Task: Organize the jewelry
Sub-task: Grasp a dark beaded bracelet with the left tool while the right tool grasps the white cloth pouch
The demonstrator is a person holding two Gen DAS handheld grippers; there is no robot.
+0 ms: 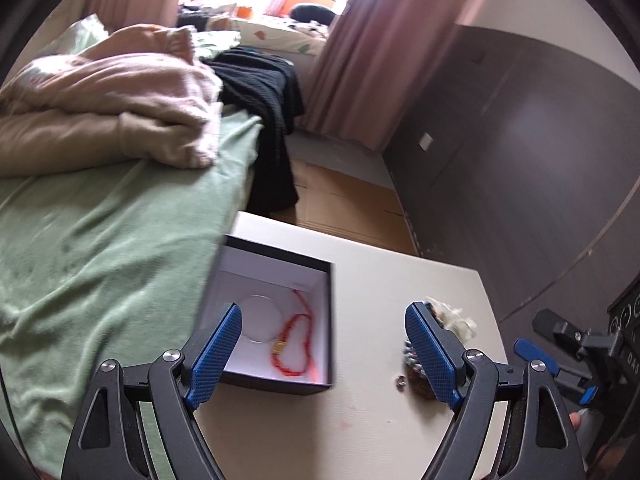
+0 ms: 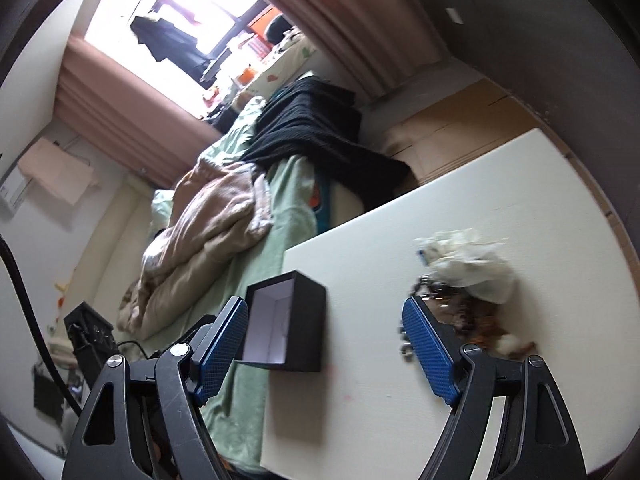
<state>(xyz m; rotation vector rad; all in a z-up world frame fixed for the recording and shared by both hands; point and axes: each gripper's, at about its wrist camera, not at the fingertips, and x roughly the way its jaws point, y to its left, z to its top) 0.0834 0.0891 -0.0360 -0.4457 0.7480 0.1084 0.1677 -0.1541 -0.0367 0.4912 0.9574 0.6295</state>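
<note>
- I see 1 bed (image 1: pixel 100 216) on the left with a green sheet, 1 beige quilt and 1 black garment (image 1: pixel 264 104) hanging off its far edge; none of it belongs to my job.
- 1 white table (image 1: pixel 360 420) sits near me, and everything I work with rests on it.
- 1 black box (image 1: pixel 280 384) stands open at the table's left edge; inside I count 2 pieces: 1 red cord bracelet (image 1: pixel 294 338) and 1 thin clear hoop (image 1: pixel 262 318) just beside it.
- 1 jumbled jewelry pile (image 2: pixel 464 312) lies on the right of the table, well apart from the box, with 1 crumpled white wrapper (image 2: pixel 476 264) on its far side. I cannot count the tangled pieces; 1 small ring (image 1: pixel 400 381) sits loose on its near side.
- My left gripper (image 1: pixel 324 354) hovers over the box's near right corner, fingers spread wide and holding nothing.
- My right gripper (image 2: pixel 326 350) hangs between box and pile, fingers likewise apart and empty.
- I judge the sorting partly done: the next move calls for lowering 1 gripper onto the pile, pinching 1 piece free, and carrying it left into the box.
</note>
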